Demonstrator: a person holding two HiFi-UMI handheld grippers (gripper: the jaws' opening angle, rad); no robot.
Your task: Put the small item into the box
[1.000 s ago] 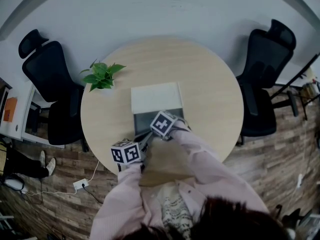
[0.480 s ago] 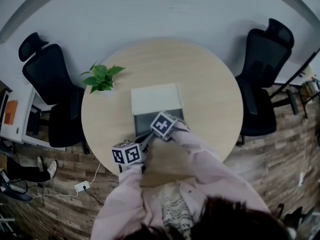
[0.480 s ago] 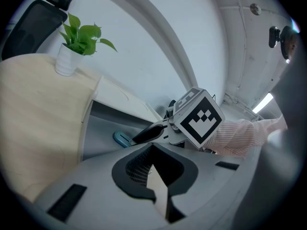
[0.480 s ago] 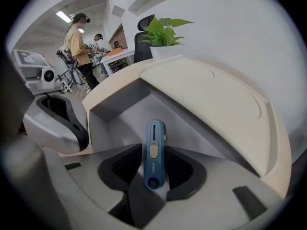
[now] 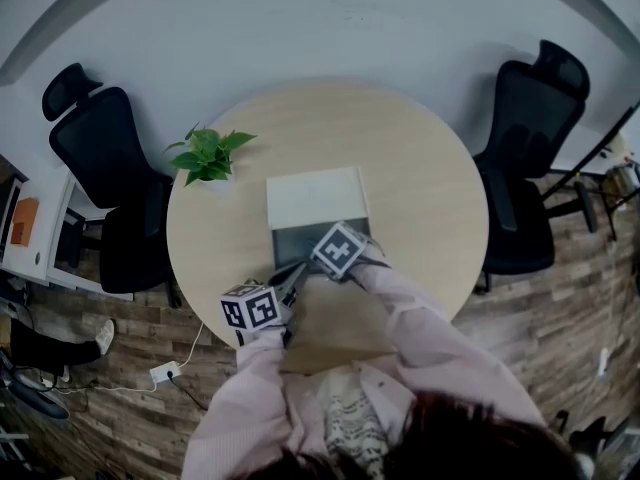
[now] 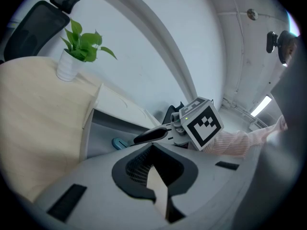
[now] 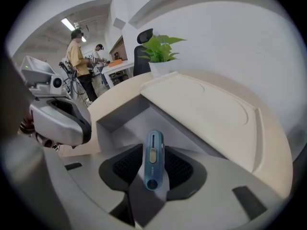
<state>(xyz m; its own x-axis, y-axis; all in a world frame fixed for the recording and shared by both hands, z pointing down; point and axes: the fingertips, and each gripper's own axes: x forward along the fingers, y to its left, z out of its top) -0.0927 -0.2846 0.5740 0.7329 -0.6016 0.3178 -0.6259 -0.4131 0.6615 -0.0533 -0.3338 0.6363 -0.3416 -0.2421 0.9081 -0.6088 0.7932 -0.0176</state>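
— Since the box [image 5: 316, 196] is laid open at the middle of the head view, why are both grippers brought to its lower edge?
— It is apparently steadied there by the left gripper [image 5: 286, 284], so that it can be reached into from above by the right gripper [image 5: 318, 264].
— What is shown in the left gripper view?
— Its jaws are drawn close on a pale strip at lower centre, judged to be the box's near wall. The small item [image 6: 117, 143] is seen on the box's grey floor at centre left.
— And in the right gripper view?
— The jaws have just been opening and are spread wide. The small item is left lying between them at the centre, unpinched, inside the box.
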